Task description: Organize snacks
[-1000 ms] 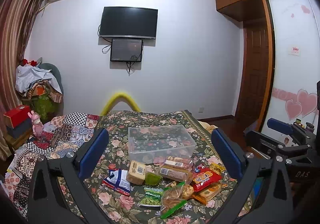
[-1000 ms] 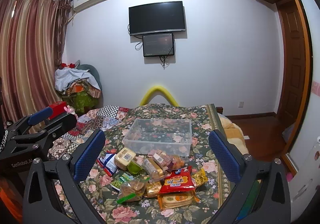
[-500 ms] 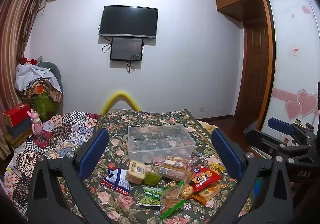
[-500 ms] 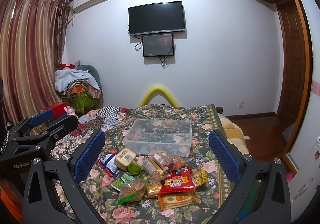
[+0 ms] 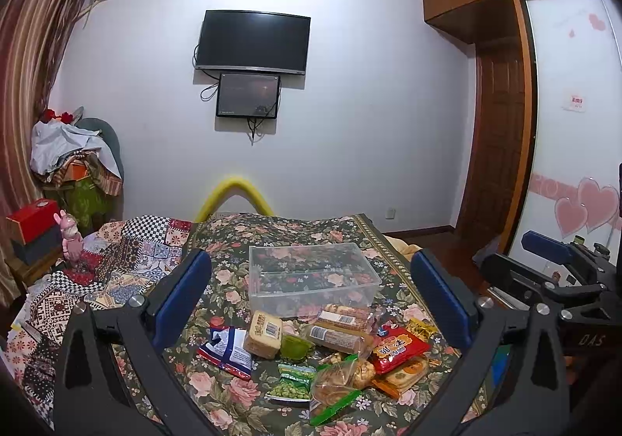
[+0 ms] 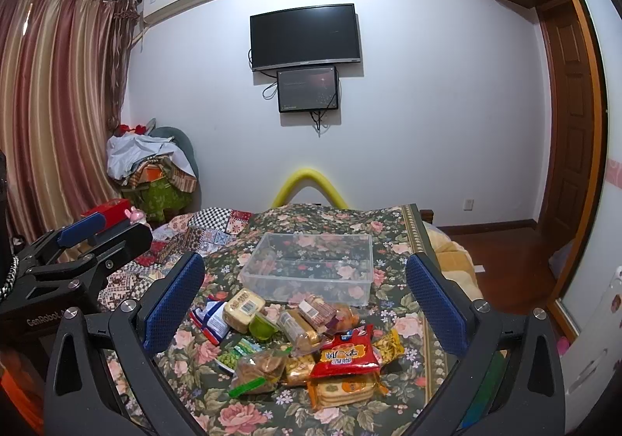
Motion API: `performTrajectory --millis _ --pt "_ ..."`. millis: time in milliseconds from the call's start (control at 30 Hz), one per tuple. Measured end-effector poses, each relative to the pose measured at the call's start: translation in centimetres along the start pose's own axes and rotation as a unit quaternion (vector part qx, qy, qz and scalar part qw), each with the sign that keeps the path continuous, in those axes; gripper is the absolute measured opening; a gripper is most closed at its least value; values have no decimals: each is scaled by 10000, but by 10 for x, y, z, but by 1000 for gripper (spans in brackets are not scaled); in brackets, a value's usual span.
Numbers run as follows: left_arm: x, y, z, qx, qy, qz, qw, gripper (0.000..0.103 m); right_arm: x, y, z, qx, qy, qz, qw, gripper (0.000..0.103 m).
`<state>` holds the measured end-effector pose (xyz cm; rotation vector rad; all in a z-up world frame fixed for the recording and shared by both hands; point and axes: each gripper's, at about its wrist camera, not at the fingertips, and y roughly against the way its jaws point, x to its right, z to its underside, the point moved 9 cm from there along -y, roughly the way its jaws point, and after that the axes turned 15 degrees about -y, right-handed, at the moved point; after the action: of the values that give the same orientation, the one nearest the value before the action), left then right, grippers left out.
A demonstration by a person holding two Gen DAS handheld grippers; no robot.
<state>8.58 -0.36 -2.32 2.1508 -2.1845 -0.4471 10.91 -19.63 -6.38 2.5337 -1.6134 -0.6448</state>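
Almost nothing has moved since a second ago: both views have shifted only a touch, and the snack pile and bin lie where they lay.

The left gripper [image 5: 311, 298] hangs with its jaws spread wide and nothing between them; the right gripper [image 6: 305, 290] is likewise wide and empty. Between and just ahead of both sets of jaws lies the heap of snacks [image 5: 330, 350] on the floral bedspread [image 6: 392, 238], and beyond the heap, farther from the jaws, the clear plastic bin [image 5: 311, 274] stands empty.

The snacks should be light. The red packet [image 6: 346, 352] and the blue-and-white pouch [image 5: 229, 350] look like soft, crinkly foil, slick under the pads, so a pinch across a flat sealed edge would likely hold best. The barcoded cracker block [image 5: 265, 333] looks stiffer and could be taken across its short sides, gently, since its contents probably crumble. The clear-wrapped biscuit roll [image 5: 336, 337] may roll; gripping mid-length seems safest. The soft bed gives little backing for pressing down.
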Motion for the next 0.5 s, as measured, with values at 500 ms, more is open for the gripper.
performTrajectory --millis 500 --pt "-1 1 0 -28 50 -12 10000 103 1 -2 -2 -24 -17 24 10000 103"
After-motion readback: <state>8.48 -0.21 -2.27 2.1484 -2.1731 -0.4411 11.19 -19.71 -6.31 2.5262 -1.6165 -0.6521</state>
